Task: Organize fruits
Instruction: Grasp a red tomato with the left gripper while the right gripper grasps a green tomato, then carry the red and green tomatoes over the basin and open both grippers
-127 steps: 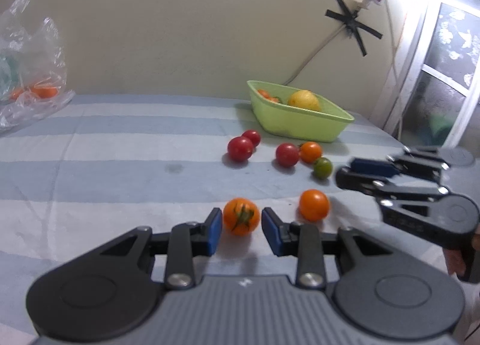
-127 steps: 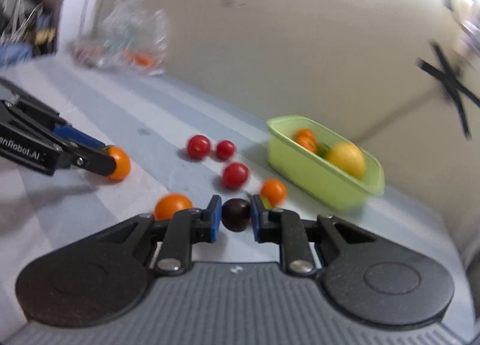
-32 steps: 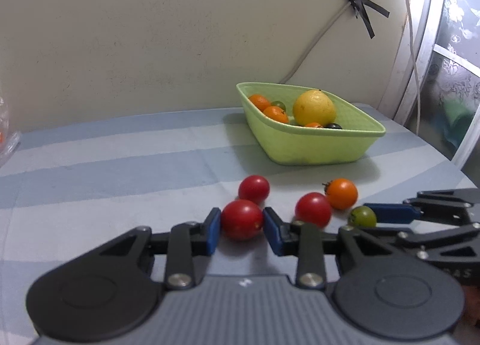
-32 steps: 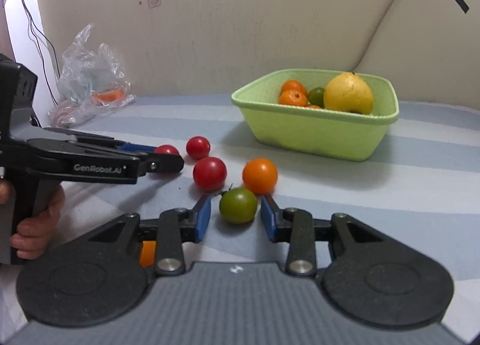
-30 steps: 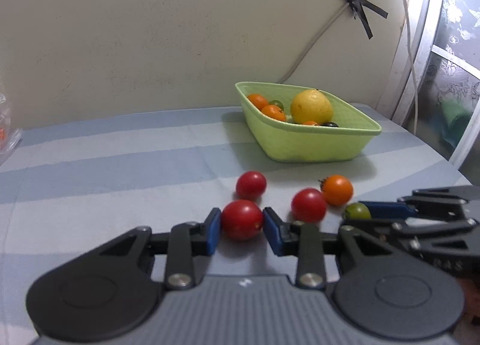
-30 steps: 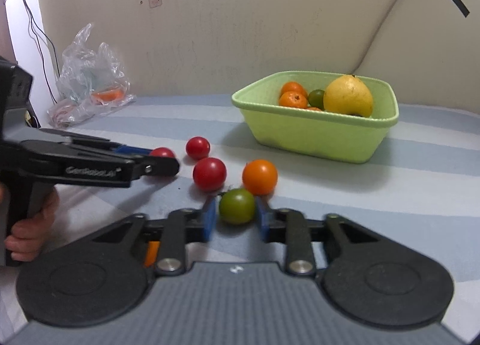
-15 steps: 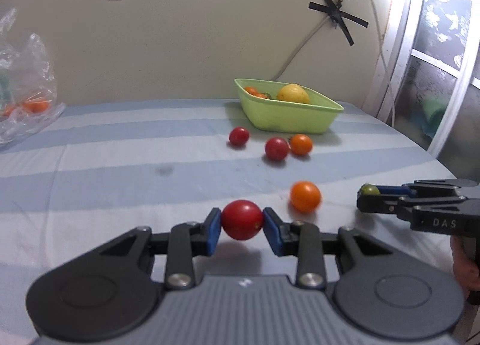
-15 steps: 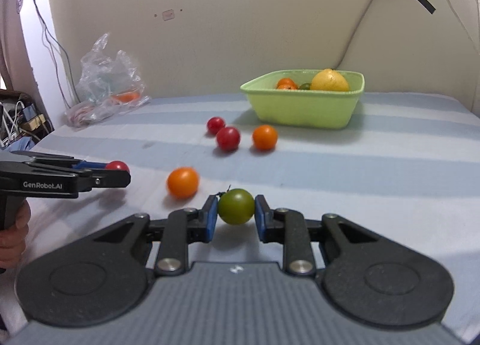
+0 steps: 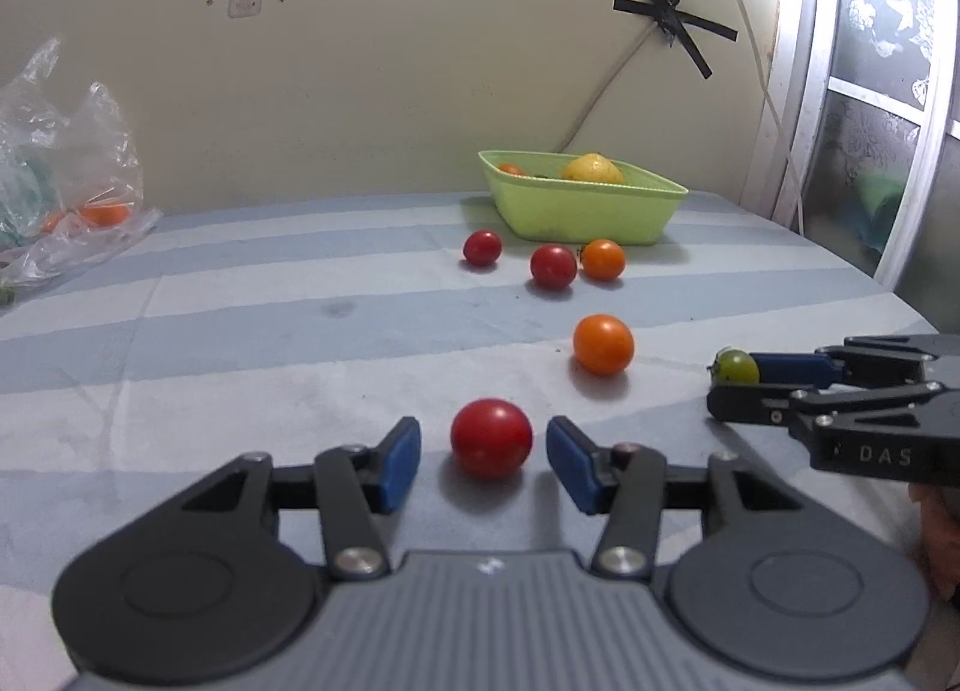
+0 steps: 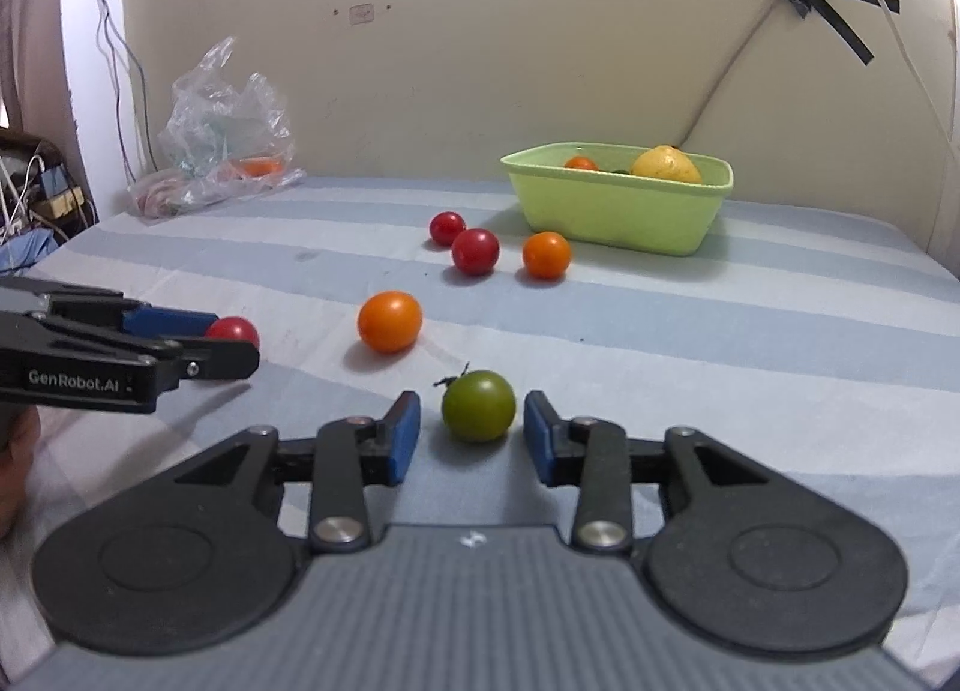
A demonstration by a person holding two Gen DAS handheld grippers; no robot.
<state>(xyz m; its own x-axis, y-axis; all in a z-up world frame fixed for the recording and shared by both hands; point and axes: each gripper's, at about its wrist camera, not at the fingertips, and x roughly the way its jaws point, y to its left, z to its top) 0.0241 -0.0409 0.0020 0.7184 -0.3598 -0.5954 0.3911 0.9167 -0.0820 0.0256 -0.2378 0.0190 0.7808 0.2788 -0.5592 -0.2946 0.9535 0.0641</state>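
On the striped cloth [image 9: 240,331]: left gripper [image 9: 482,454] now spread, red tomato [image 9: 491,437] released between pads. Right gripper [image 10: 471,428] likewise parted; green tomato [image 10: 479,404] freed, orange one [image 10: 389,321] at 11 o'clock.

The left claw [image 10: 198,346] body reads "GenRobot.AI"; the right claw [image 9: 735,385] body reads "DAS".
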